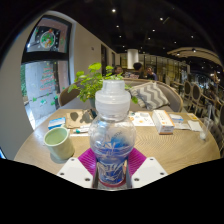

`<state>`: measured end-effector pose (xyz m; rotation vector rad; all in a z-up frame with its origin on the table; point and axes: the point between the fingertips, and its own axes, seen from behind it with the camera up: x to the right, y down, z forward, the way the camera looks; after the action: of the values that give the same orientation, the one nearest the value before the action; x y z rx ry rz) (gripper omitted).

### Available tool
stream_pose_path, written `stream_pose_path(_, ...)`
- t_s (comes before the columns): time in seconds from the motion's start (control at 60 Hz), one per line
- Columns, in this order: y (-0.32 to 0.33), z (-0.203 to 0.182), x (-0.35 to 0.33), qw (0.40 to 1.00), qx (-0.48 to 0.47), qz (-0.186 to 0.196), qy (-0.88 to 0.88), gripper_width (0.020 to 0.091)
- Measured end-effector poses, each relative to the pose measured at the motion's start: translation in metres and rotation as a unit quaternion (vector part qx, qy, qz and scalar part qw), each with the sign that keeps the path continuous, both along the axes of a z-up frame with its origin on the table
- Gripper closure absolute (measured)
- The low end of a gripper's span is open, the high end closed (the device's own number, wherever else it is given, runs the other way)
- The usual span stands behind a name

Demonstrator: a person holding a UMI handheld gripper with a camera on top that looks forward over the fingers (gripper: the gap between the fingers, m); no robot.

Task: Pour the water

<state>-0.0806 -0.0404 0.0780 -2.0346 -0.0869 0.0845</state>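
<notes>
Gripper view: round wooden worktop (150, 143) fills the mid-ground, its far edge curving below a leafy plant (95, 80) and seating beyond. Flat cards and papers (142, 119) lie scattered on the far half, with a small box (166, 128) to the right. Water bottle (112, 140), clear, white-capped, blue-labelled, stands upright between the tool's fingers; the tool (112, 172) appears clenched on the bottle's lower body, both magenta pads (86, 160) against it, though the contact line is partly hidden. Green cup (58, 143) sits left of the bottle, near it but apart, mouth open upward.

Step judged: bottle grasped, pour not yet begun; cap looks to be on, which would block pouring. Next move calls for lifting, shifting left over the cup, then tilting.

Room: the path to the cup is open worktop. The near rim of the worktop lies close behind the cup, so overshoot there risks a spill off the edge.
</notes>
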Motion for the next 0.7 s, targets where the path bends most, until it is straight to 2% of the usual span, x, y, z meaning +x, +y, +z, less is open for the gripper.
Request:
stream_pose_path(0.067, -0.001, -0.002, 0.003, 1.000, 0.007, -0.004, 0.009, 0.0701)
stream_pose_path(0.217, -0.004, -0.004, 0.004, 1.000, -0.011, -0.012, 0.008, 0.0551)
stream_pose_path(0.25, -0.008, -0.007, 0.005, 0.999, -0.030, -0.013, 0.005, 0.0473)
stream_pose_path(0.3, -0.017, -0.006, 0.006, 0.998, -0.053, -0.014, 0.002, 0.0263)
stream_pose_path(0.317, -0.019, -0.009, 0.008, 0.998, -0.061, -0.016, 0.001, 0.0236)
stream_pose_path(0.35, -0.030, -0.005, 0.009, 0.997, -0.076, -0.022, -0.001, 0.0280)
stream_pose_path(0.417, -0.050, 0.010, 0.014, 0.996, -0.089, -0.030, -0.009, 0.0237)
stream_pose_path(0.7, -0.171, 0.088, 0.009, 0.988, -0.134, -0.057, -0.047, 0.0250)
